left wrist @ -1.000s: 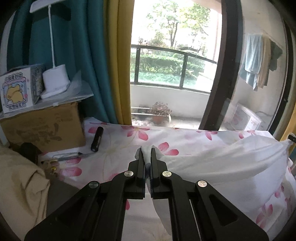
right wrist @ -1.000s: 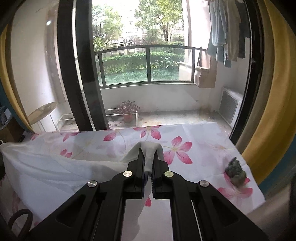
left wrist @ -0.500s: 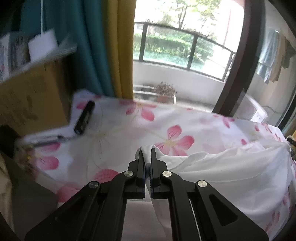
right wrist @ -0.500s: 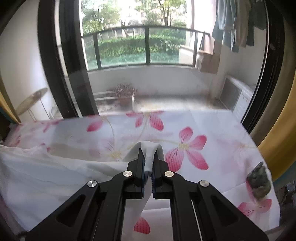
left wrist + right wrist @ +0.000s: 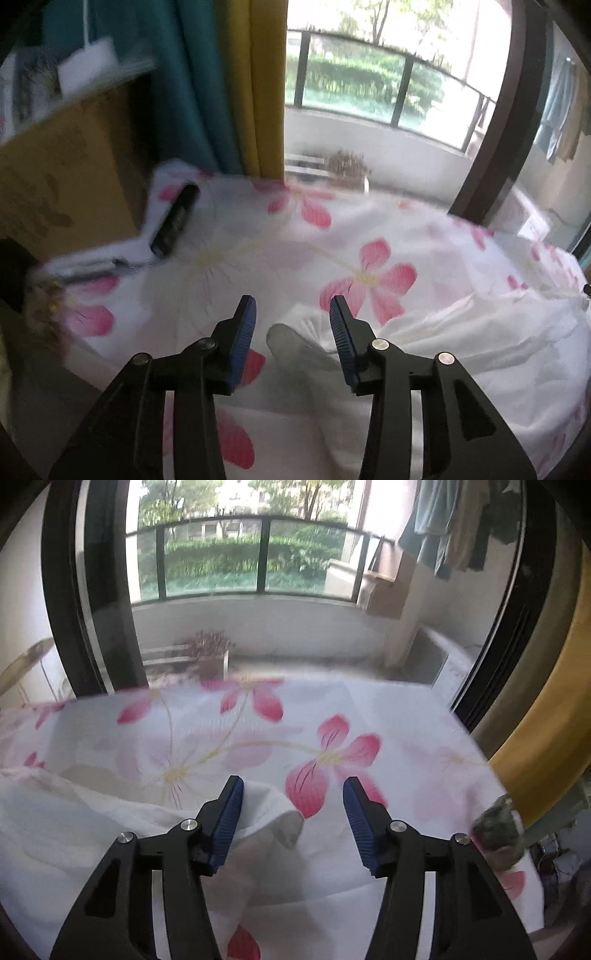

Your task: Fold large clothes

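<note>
Your left gripper (image 5: 292, 310) and right gripper (image 5: 292, 789) are opening, each letting a corner of the white garment (image 5: 461, 343) drop onto the flowered bed sheet (image 5: 258, 266). Pull back gently so neither pad drags the corners out of line.

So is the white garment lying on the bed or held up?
Lying down. The white garment rests on the flowered bedsheet, its corners loose between the opening jaws of both hand-held grippers, right and left.
</note>
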